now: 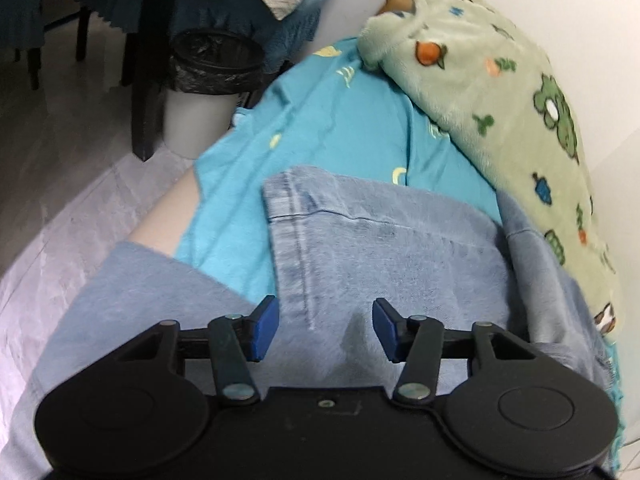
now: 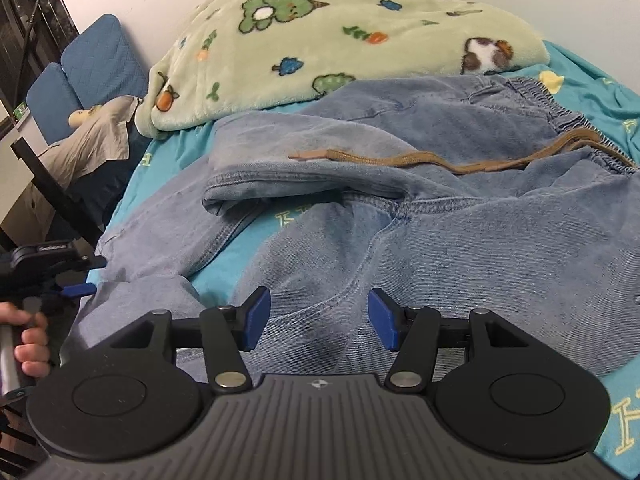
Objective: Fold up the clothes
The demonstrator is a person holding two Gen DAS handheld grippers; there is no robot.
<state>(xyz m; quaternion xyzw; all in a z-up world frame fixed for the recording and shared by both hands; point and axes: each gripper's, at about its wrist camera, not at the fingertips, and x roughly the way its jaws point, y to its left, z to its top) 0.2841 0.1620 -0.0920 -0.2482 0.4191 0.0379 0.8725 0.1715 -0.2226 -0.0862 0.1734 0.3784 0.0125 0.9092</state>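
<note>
A pair of light blue denim trousers [image 2: 460, 232] lies rumpled on a turquoise bed sheet [image 2: 168, 156], with an elastic waistband [image 2: 560, 116] at the far right and a brown drawstring [image 2: 400, 159] across it. One leg is folded back, its hem [image 1: 288, 196] showing in the left wrist view. My left gripper [image 1: 325, 328] is open and empty, just above the trouser leg [image 1: 400, 264]. My right gripper [image 2: 319, 318] is open and empty, above the seat of the trousers. The left gripper also shows in the right wrist view [image 2: 76, 280], at the left bed edge.
A green fleece blanket [image 2: 320, 40] with cartoon prints is heaped along the wall side of the bed. A bin with a black liner [image 1: 208, 80] and dark chair legs [image 1: 148, 60] stand beside the bed. Blue cushions [image 2: 92, 68] and a beige cloth [image 2: 92, 140] lie beyond the foot.
</note>
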